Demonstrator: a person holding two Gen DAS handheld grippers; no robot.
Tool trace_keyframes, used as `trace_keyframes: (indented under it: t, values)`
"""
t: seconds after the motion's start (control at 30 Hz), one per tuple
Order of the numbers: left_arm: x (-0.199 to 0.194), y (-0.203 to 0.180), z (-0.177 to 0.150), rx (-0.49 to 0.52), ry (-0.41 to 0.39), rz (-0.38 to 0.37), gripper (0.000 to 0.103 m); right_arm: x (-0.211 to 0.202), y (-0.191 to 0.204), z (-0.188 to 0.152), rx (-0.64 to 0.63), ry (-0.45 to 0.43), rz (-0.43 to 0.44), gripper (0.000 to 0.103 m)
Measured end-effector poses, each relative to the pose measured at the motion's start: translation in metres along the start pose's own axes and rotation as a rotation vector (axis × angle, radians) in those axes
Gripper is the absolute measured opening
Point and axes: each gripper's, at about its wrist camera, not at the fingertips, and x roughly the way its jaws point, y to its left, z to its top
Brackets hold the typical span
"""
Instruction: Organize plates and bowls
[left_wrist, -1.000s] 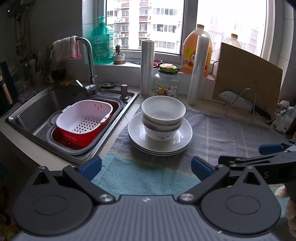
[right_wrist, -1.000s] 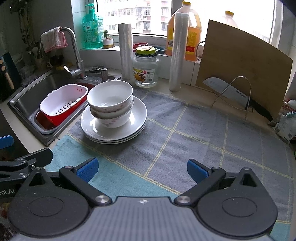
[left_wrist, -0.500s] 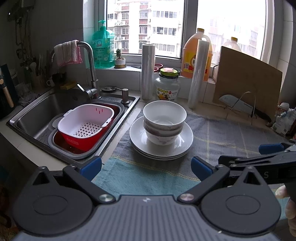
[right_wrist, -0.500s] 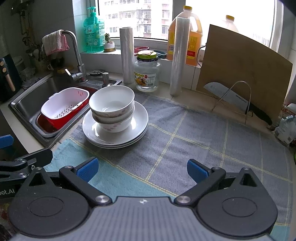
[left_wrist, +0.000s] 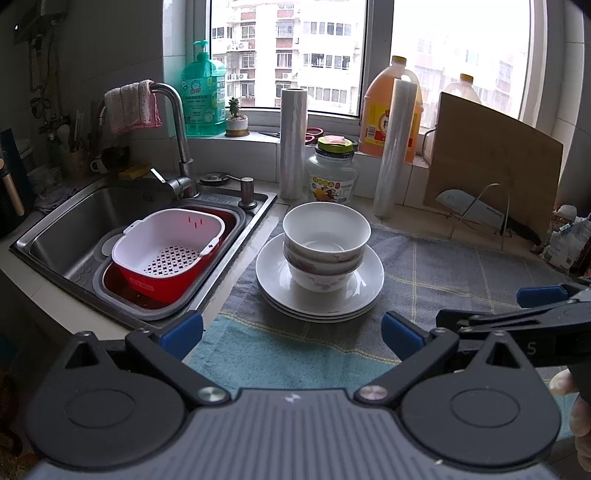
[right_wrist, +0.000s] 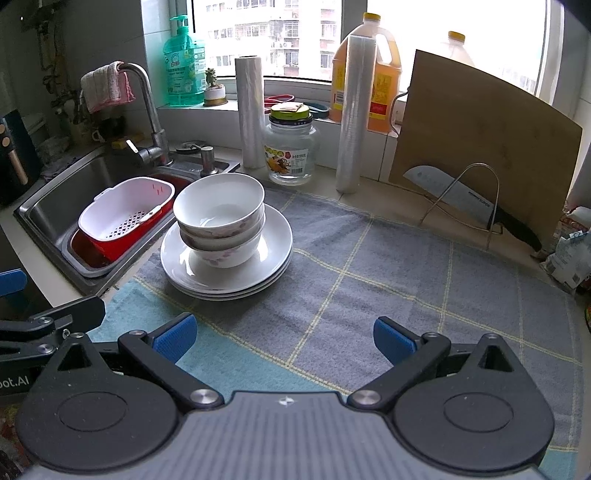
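2 white bowls nested, stacked on white plates at 12 o'clock ahead of left gripper, resting on grey checked cloth just beside sink. From right wrist view, same bowls and plates at 11 o'clock, on cloth near its sink-side edge. Floral pattern visible on lower bowl; top bowl plain inside, upright.

Left gripper spread wide, blue pads apart, nothing between them, well short of plates. Right gripper likewise spread wide, holding nothing, above teal end of cloth; seen also from left wrist view at 3 o'clock.

White perforated colander set in red basin inside sink at 10 o'clock. Tap with pink rag draped over it behind. Green soap bottle and small potted plant on windowsill.

2 upright rolls of plastic wrap behind plates, glass jar between them. Orange jug on sill at 12 o'clock. Wooden cutting board leaning at 1 o'clock, knife resting on wire rack before it.
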Motion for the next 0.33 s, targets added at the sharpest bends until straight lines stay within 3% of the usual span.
trace_keyframes:
  t: [0.33]
  values:
    - [0.0026,-0.0012,0.0025,0.002,-0.002,0.001,0.102,0.0011,-0.0017,0.0034,-0.002,-0.004,-0.002,0.103]
